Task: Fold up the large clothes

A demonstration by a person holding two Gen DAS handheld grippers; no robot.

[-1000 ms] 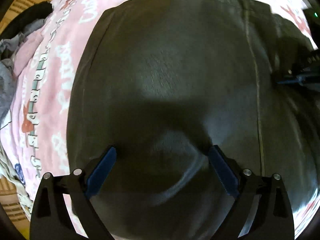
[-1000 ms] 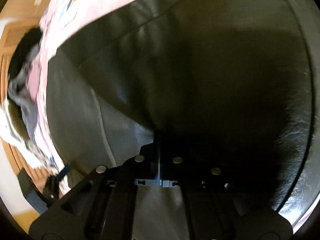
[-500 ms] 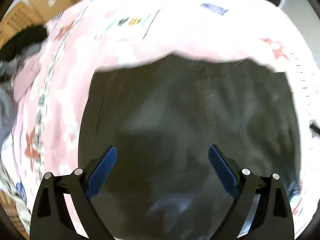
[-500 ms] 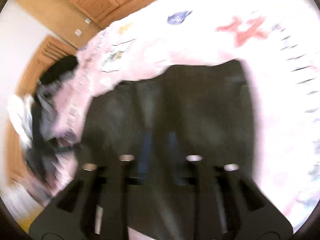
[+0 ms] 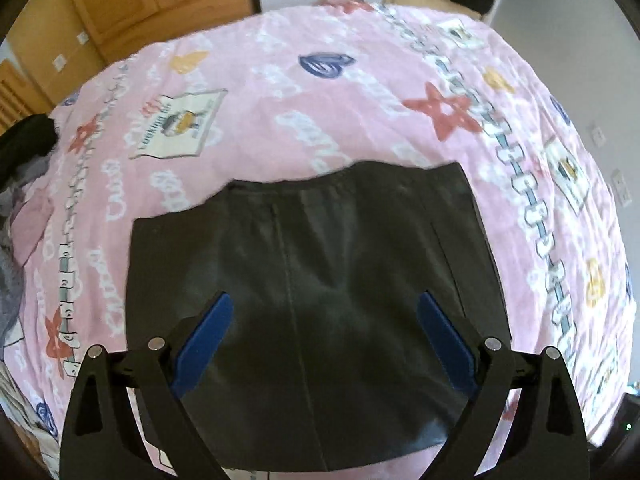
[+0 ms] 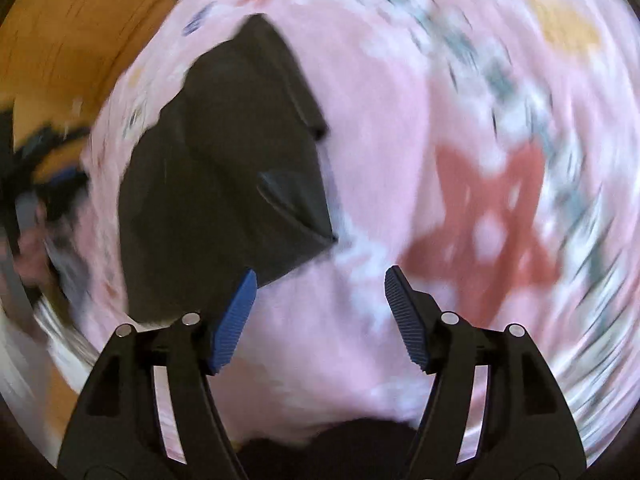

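Over at the far left of the left wrist view there's a messy heap of grey and dark clothes [image 5: 16, 216] at the bed's edge, with light wooden cabinet doors [image 5: 132, 4] behind it. Moving right, the pink bedspread with cartoon prints and red stars [image 5: 360, 92] covers the whole bed. The black, leather-look folded garment [image 5: 320, 280] lies flat on it, in the near half, roughly square-ish, its slightly longer side running from the camera toward the far side of the bed. A seam runs down it the same way, the far edge is a bit uneven and stepped on the left, and the surface has a dull sheen.

The left tongs [image 5: 324, 340] hang over the garment, pointing steeply down, blue pads spread wide with nothing between them and not touching the fabric.

The right wrist view is badly motion-blurred. There the garment [image 6: 224, 168] sits to the left, seen at an angle, one corner just beside the left pad. The right tongs [image 6: 320, 312] have just been opening and now stand fairly wide over bare pink bedspread [image 6: 400, 160], gripping nothing, also angled down.
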